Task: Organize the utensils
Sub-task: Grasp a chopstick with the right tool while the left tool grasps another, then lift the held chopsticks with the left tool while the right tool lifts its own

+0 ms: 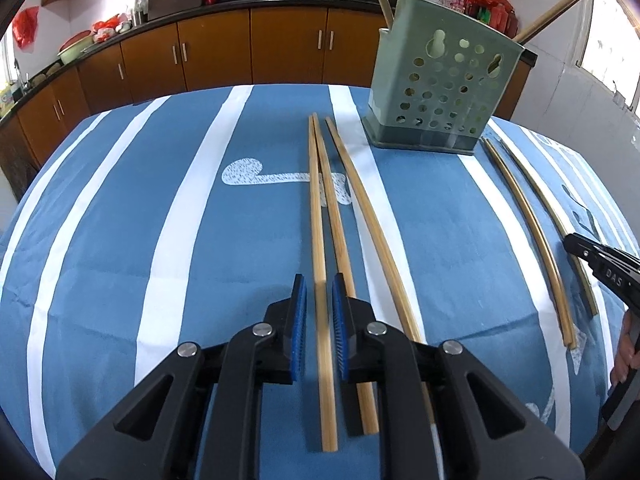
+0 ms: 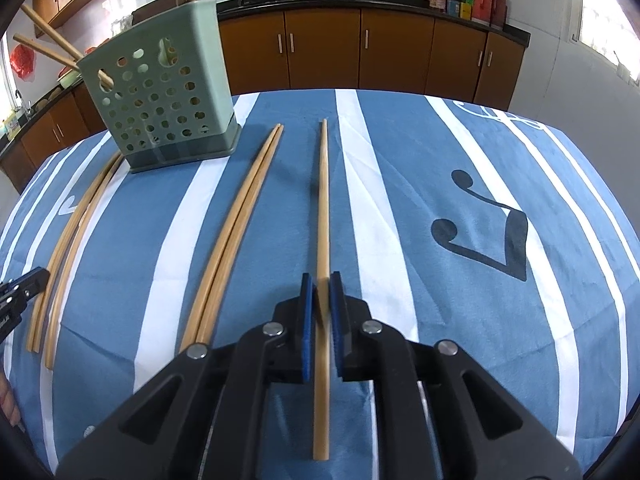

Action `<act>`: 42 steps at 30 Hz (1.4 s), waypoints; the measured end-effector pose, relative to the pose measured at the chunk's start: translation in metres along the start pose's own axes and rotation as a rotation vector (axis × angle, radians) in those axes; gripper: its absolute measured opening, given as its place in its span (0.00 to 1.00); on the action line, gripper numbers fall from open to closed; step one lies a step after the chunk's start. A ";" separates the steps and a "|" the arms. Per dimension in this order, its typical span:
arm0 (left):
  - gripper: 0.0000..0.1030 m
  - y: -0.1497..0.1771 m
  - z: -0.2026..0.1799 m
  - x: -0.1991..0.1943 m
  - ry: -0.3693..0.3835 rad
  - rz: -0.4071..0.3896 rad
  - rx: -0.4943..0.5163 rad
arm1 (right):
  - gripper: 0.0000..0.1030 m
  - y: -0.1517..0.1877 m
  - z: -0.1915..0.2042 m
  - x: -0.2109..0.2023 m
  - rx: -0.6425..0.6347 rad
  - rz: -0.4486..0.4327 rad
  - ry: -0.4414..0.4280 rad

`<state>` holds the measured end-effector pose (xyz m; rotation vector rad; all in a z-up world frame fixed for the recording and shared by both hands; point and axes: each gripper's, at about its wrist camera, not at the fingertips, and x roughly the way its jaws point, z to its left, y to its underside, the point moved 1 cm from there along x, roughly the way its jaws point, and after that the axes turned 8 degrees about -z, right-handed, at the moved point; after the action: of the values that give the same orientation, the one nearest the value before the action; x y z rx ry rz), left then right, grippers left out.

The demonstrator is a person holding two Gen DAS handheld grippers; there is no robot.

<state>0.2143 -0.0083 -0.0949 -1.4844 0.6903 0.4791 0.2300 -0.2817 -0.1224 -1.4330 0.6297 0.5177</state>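
Chopsticks (image 1: 320,216) between the left tongs (image 1: 319,312) look like pale bamboo or wood, matt with fine grain, and same goes for the single chopstick (image 2: 323,200) in the right tongs (image 2: 321,308). Both tongs are matt black plastic with blue ribbed rubbery pads (image 1: 301,320) and shiny metal pivot pins (image 1: 262,330). Ahead of them, the holder (image 1: 444,92) is sage-green plastic, smooth with a slight sheen, punched with round holes. The surface wears a blue and white striped cloth (image 1: 120,220), soft, matt, a bit wrinkled. Far beyond the tongs, the cabinets (image 2: 320,48) look like glossy brown wood.
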 end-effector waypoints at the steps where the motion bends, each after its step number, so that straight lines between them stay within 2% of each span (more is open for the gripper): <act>1: 0.08 -0.001 0.001 0.001 -0.008 -0.001 -0.002 | 0.11 0.000 0.000 0.000 0.000 -0.002 -0.002; 3: 0.07 -0.003 0.006 0.002 -0.020 -0.001 -0.011 | 0.08 0.000 -0.001 0.001 0.001 -0.003 -0.002; 11: 0.07 -0.016 0.050 0.011 -0.105 -0.009 -0.082 | 0.08 -0.009 -0.008 0.011 0.012 -0.015 0.013; 14: 0.07 -0.018 0.061 0.012 -0.097 -0.016 -0.100 | 0.08 -0.011 -0.010 0.013 0.027 -0.018 0.014; 34: 0.08 -0.017 0.061 0.013 -0.099 -0.015 -0.097 | 0.08 -0.011 -0.012 0.014 0.032 -0.017 0.012; 42: 0.08 -0.007 0.060 0.002 -0.082 0.001 -0.071 | 0.09 -0.001 -0.013 0.003 0.033 -0.010 0.000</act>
<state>0.2281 0.0502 -0.0939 -1.5225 0.6145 0.5676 0.2311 -0.2952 -0.1241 -1.4050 0.6281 0.4970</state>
